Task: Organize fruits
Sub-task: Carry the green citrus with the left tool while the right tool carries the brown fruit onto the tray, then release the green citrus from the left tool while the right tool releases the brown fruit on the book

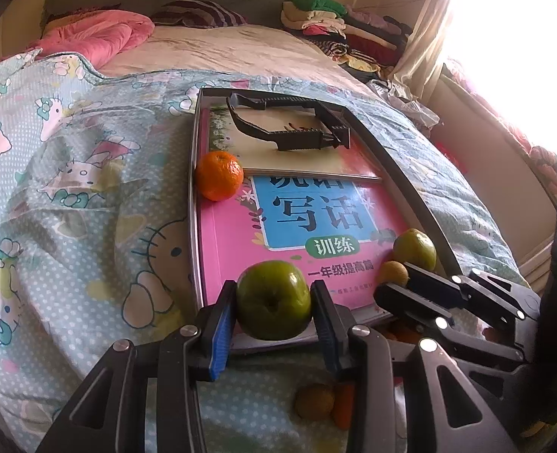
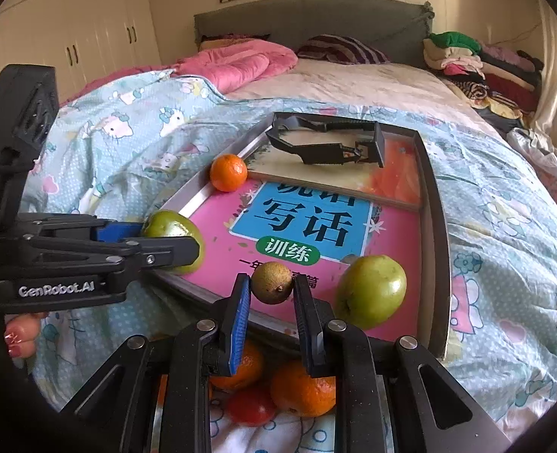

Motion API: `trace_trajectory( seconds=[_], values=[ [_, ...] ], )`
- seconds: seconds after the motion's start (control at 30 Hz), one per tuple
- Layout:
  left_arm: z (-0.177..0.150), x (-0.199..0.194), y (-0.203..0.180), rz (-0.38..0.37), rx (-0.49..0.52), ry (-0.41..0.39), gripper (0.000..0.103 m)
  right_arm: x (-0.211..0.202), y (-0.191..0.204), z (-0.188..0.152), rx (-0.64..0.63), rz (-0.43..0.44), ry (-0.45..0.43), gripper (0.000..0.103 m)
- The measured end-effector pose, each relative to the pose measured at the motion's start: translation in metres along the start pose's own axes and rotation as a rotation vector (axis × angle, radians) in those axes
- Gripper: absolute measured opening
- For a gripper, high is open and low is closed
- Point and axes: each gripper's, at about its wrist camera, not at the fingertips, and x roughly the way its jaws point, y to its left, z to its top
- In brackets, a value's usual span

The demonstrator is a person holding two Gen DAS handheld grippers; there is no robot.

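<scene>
My left gripper [image 1: 273, 304] is shut on a green apple [image 1: 273, 300] at the near edge of the metal tray [image 1: 193, 188]; it also shows in the right wrist view [image 2: 172, 238]. My right gripper [image 2: 271, 287] is shut on a small brown fruit [image 2: 271, 282], seen in the left wrist view too [image 1: 392, 272]. A second green apple [image 2: 371, 290] and an orange mandarin [image 2: 228, 172] lie in the tray, on a pink book [image 2: 316, 226]. Mandarins [image 2: 303, 392] and a red fruit [image 2: 251, 407] lie on the blanket below my right gripper.
The tray sits on a Hello Kitty blanket [image 1: 70, 188] on a bed. A black plastic frame [image 1: 289, 120] lies at the tray's far end. A pink quilt [image 2: 240, 62] and a pile of clothes [image 2: 482, 64] lie further back. Another brown fruit [image 1: 314, 402] lies under my left gripper.
</scene>
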Motion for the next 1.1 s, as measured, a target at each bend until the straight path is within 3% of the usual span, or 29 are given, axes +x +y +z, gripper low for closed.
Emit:
trace_trajectory(
  seconds=[0.5, 0.9, 1.1],
  values=[
    [-0.004, -0.010, 0.001, 0.006, -0.009, -0.013, 0.040, 0.025, -0.011, 0.015, 0.029, -0.011, 0.137, 0.024],
    [-0.005, -0.013, 0.001, 0.011, -0.011, -0.018, 0.040, 0.025, -0.012, 0.014, 0.066, 0.008, 0.133, 0.025],
    [-0.005, -0.014, 0.000, 0.018, -0.002, -0.022, 0.040, 0.016, -0.011, 0.009, 0.074, 0.007, 0.086, 0.034]
  ],
)
